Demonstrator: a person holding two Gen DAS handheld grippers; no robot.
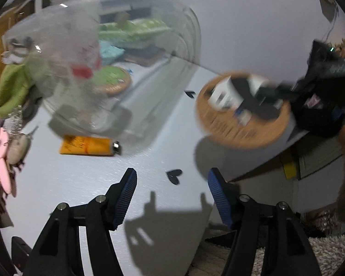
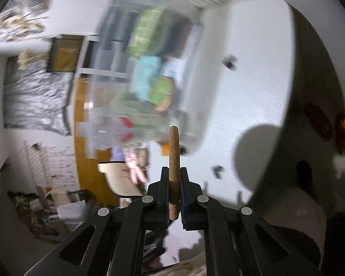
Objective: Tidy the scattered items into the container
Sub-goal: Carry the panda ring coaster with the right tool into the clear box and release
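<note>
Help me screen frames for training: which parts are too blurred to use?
Left wrist view: the cork coaster and clear container are motion-smeared; the orange tube stays fairly sharp. Right wrist view: the container smears, the gripped coaster is crisp.

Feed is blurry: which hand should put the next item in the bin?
Right. Its gripper is already shut on the cork coaster, lifted near the clear bin. The left gripper is open and empty.

A white counter (image 1: pixel 85 179) carries the things. Ahead of the left tool (image 1: pixel 172 197) and off to its left stands a clear plastic bin (image 1: pixel 117 119). An orange tube (image 1: pixel 87 146) lies on the counter just beside the bin's near wall. Small black heart shapes (image 1: pixel 174 175) lie between the tool's tips.
</note>
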